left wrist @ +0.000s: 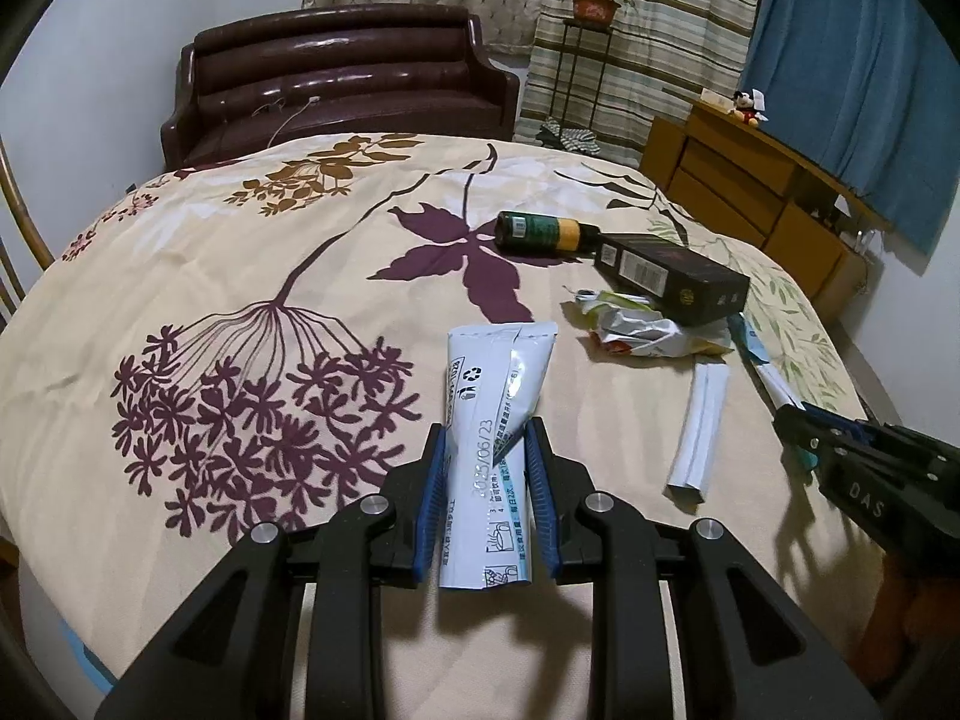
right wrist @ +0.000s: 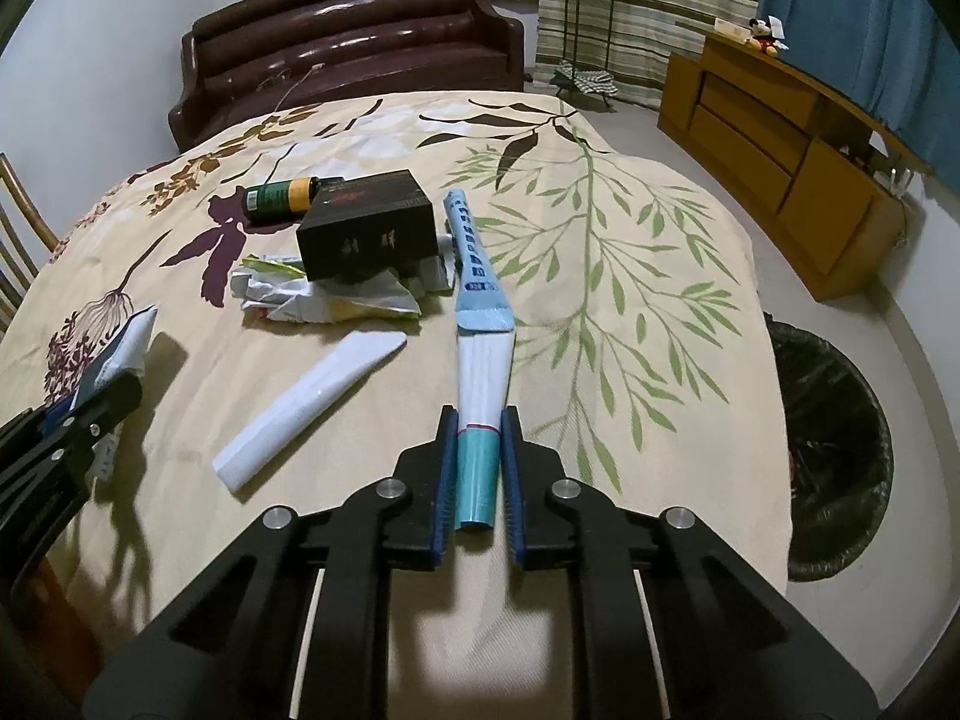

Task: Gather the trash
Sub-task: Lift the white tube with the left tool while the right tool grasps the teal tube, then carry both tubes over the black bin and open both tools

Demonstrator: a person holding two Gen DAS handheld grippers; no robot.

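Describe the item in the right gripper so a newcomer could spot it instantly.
On the floral tablecloth, right of the black box, lies a long thin wrapper. The right gripper pinches its teal near end. Unlike the plain white packet beside it, it is blue-printed.

We count two grippers [left wrist: 486, 438] [right wrist: 477, 420] — and on the cloth one bottle [left wrist: 543, 232], one black box [left wrist: 672, 276], one crumpled wrapper [left wrist: 648, 333], three long packets [left wrist: 498, 402] [left wrist: 699, 426] [right wrist: 480, 312] — one bin [right wrist: 834, 450].

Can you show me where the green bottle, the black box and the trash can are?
green bottle [left wrist: 540, 232], left wrist view, on its green label.
black box [right wrist: 366, 228], right wrist view, on its front face.
trash can [right wrist: 840, 450], right wrist view, on the dark bag lining inside.
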